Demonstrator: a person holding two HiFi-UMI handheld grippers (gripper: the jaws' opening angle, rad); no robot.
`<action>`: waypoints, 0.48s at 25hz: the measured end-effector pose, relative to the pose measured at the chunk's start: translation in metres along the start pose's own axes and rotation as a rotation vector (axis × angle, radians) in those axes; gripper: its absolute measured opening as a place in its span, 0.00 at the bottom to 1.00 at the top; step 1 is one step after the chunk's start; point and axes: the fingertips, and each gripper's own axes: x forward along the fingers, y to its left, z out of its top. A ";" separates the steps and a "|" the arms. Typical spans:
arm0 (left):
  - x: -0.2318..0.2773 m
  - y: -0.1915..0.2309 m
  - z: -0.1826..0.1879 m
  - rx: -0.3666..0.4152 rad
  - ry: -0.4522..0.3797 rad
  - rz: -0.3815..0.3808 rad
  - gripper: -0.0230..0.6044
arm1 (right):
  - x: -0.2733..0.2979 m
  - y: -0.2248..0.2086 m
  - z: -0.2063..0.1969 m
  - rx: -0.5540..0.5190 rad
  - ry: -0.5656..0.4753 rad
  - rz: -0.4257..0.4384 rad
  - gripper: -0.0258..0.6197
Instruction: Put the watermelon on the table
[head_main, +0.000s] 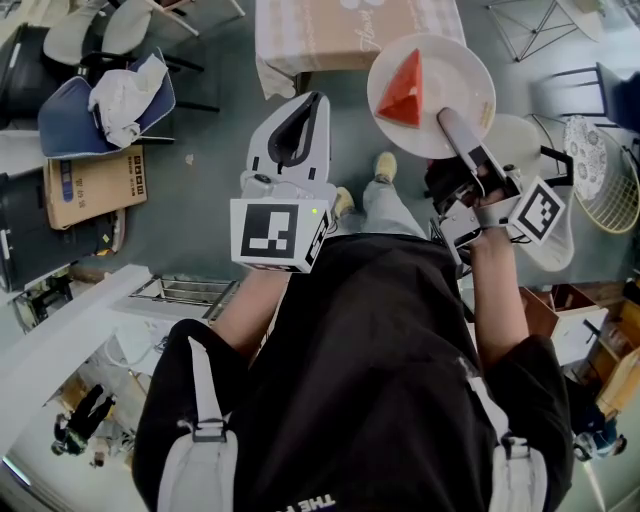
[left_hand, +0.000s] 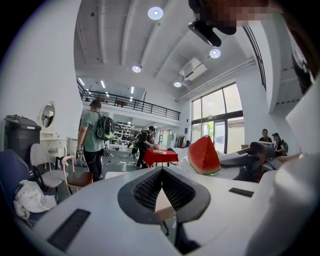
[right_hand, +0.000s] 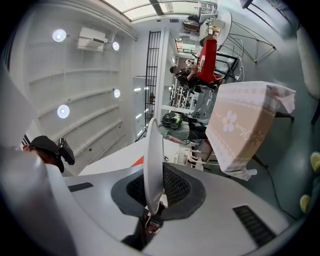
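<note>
A tall, white-walled hall with round ceiling lights and a railed upper gallery opens over a smooth grey-green floor (head_main: 210, 230). On that floor stands a square tabletop (head_main: 330, 35) draped in a pale beige cloth printed with white flowers, its hem hanging loose at the corners. A flat brown cardboard box (head_main: 95, 185) lies well off to the left. The white, moulded left hand-held gripper (head_main: 315, 103) has its ribbed black pads meeting at the tips with nothing between them. The right hand-held gripper (head_main: 450, 122) is clamped on the rim of a round, thin white plate (head_main: 455, 55), which it holds in the air near the tabletop's corner. The watermelon (head_main: 405, 92) sits on that plate: a triangular wedge of red flesh, with a thin pale-green rind along its base.
</note>
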 end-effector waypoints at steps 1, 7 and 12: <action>0.000 0.000 0.000 0.000 0.000 0.001 0.04 | 0.000 0.000 0.000 -0.002 0.001 0.000 0.08; 0.005 -0.005 0.000 0.010 -0.004 0.018 0.04 | 0.000 -0.003 0.009 -0.004 0.017 0.017 0.08; 0.020 0.002 0.007 0.011 -0.003 0.050 0.04 | 0.016 -0.009 0.026 0.001 0.040 0.032 0.08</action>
